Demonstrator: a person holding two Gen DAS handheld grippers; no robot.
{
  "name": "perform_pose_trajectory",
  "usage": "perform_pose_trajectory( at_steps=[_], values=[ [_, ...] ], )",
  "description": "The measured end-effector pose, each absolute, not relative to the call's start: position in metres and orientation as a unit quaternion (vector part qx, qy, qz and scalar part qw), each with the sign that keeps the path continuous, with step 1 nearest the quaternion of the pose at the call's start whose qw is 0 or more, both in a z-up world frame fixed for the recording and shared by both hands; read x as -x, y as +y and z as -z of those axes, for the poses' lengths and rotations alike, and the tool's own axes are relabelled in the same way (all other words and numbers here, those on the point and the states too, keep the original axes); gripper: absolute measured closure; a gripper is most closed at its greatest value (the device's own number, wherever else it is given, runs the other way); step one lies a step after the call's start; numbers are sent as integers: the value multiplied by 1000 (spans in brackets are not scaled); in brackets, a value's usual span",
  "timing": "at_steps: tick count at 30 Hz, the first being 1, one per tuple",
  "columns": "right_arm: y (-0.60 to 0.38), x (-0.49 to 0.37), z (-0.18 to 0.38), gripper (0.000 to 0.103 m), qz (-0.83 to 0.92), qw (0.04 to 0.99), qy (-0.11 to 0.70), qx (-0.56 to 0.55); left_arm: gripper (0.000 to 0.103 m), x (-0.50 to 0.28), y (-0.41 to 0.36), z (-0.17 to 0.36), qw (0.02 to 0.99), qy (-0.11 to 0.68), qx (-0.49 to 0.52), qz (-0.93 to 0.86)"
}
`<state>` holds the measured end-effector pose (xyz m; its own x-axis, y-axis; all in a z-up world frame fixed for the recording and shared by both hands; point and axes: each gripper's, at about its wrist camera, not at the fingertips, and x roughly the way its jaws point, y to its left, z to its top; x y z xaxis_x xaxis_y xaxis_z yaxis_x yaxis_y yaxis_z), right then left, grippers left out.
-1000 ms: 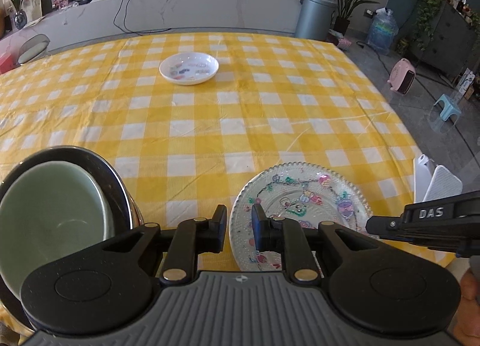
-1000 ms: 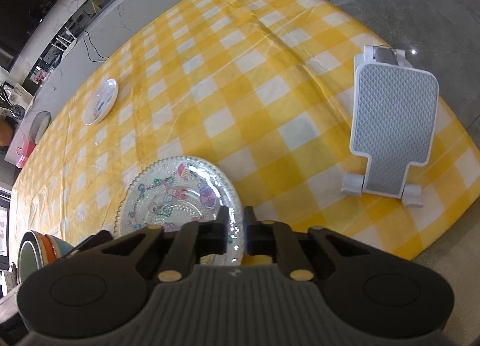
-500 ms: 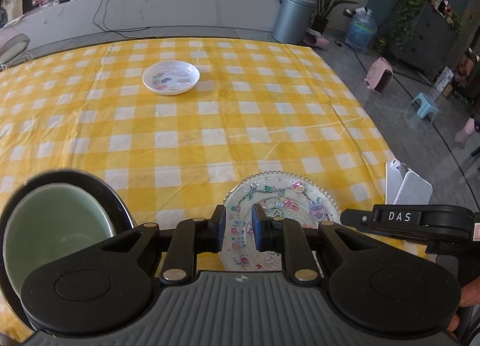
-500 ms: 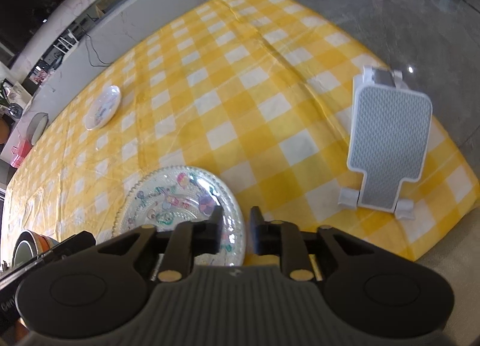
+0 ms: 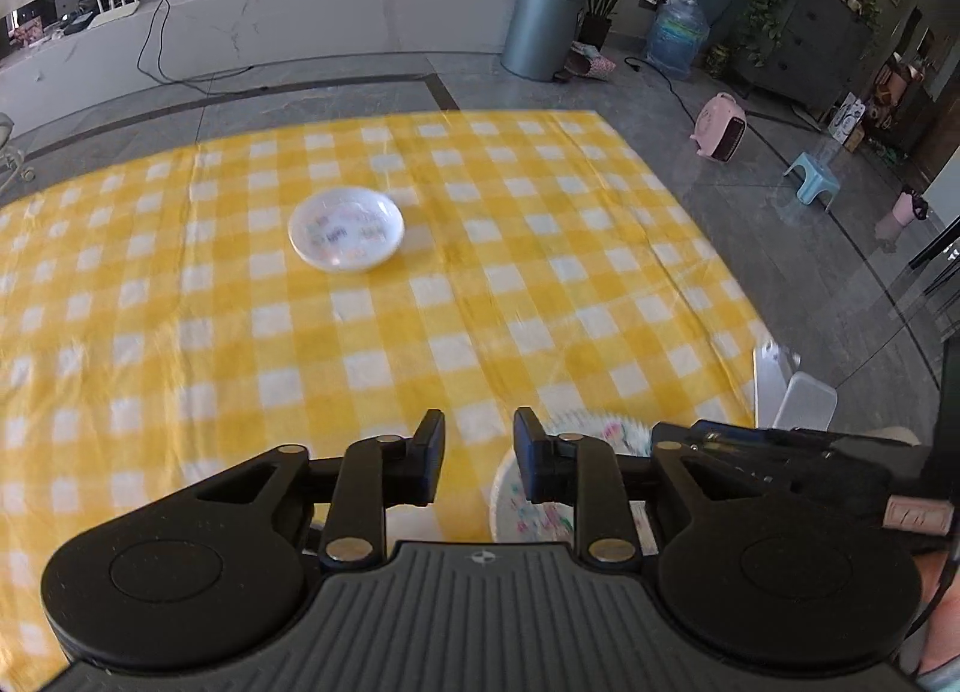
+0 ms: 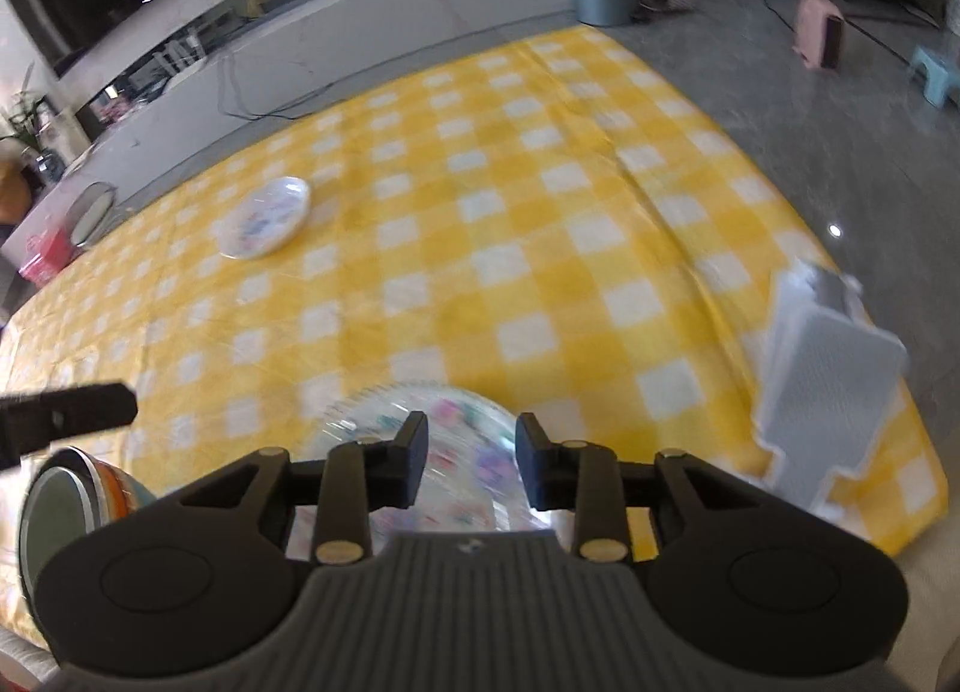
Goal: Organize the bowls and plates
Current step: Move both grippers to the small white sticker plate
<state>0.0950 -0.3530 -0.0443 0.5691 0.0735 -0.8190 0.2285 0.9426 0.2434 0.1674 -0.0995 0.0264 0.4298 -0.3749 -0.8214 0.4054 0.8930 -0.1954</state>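
Our left claw [image 5: 478, 461] hangs over the near part of the surface [image 5: 420, 332] with its jaws apart and nothing between them. Our right claw [image 6: 472, 467] is just as open and empty, above the patterned glass plate [image 6: 456, 422] lying by the near edge. A small white plate [image 6: 264, 218] sits well apart, toward the far edge. Stacked bowls [image 6: 66, 494] stand at the near left corner, and a white rack [image 6: 828, 386] stands at the right edge.

The counter [image 6: 540, 272] is covered by a yellow-and-white checked cloth. A small white dish [image 5: 346, 236], a patterned glass plate [image 6: 462, 452], stacked bowls [image 6: 66, 506] and a grey rack [image 6: 834, 392] are seen lying on it.
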Motion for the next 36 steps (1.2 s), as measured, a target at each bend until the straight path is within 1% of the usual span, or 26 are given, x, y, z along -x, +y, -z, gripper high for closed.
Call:
perform_pose_trajectory(
  at_steps=[3, 7, 12, 19, 24, 30, 33, 36],
  values=[
    [-338, -113, 36, 67, 27, 875, 459, -150, 59, -185, -91, -37, 850, 474, -31, 229],
    [-317, -138, 29, 63, 7, 877, 463, -130, 54, -208, -82, -41, 859, 459, -59, 220],
    [-303, -170, 29, 63, -11, 876, 464, -133, 54, -242, -67, -31, 857, 463, -61, 217],
    [-298, -212, 39, 62, -21, 875, 455, -166, 53, -286, -50, -5, 850, 470, -76, 224],
    [-301, -242, 58, 61, -19, 863, 456, -215, 51, -315, -34, 15, 844, 480, -35, 235],
    [-297, -275, 81, 61, -10, 856, 457, -242, 48, -347, -18, 38, 844, 486, 3, 225],
    [-296, -290, 88, 58, -10, 851, 455, -261, 48, -360, -12, 49, 845, 488, 12, 217],
    [-297, -303, 92, 57, -14, 849, 448, -279, 48, -371, -5, 60, 842, 494, 30, 214]
  ],
)
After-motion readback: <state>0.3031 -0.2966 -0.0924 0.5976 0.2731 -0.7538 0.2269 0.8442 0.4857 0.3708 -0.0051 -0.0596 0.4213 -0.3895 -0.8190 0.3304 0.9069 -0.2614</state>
